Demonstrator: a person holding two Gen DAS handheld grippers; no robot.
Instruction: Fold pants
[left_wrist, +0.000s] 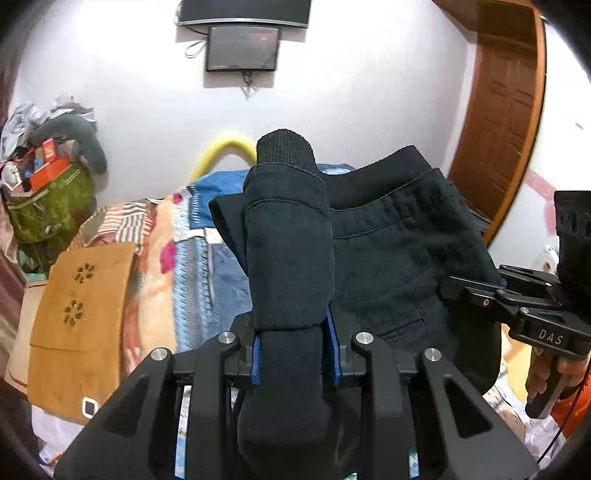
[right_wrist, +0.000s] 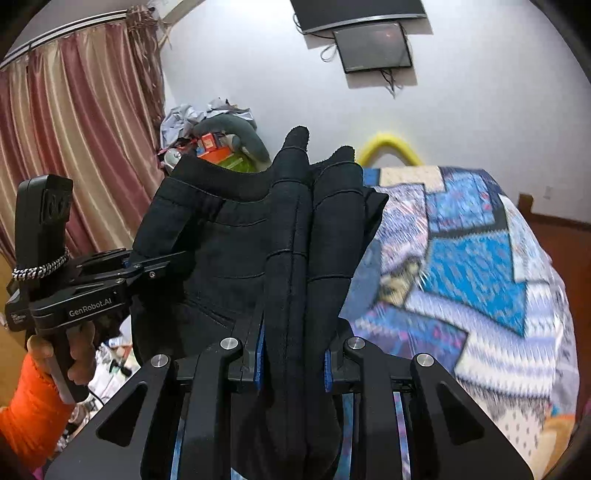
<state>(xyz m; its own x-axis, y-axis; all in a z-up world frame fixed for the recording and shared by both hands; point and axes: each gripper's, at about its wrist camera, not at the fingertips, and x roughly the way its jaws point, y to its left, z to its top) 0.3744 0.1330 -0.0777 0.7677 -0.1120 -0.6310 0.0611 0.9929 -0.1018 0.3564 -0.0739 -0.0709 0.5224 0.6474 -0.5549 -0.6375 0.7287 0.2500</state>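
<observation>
The pants (left_wrist: 399, 251) are dark navy, held up in the air above the bed by both grippers at the waistband. My left gripper (left_wrist: 291, 280) is shut on a bunched waistband corner that fills its jaws. My right gripper (right_wrist: 295, 266) is shut on the other bunched corner of the pants (right_wrist: 221, 236). The waistband hangs stretched between them. The right gripper shows at the right of the left wrist view (left_wrist: 517, 302). The left gripper shows at the left of the right wrist view (right_wrist: 110, 280). The legs hang below, mostly hidden.
A bed with a blue patterned blanket (right_wrist: 472, 266) lies below. A brown bag (left_wrist: 81, 325) rests at its left. A cluttered pile with a green bag (left_wrist: 48, 199) stands by the wall. Pink curtains (right_wrist: 74, 140) and a wooden door (left_wrist: 502, 110) flank the room.
</observation>
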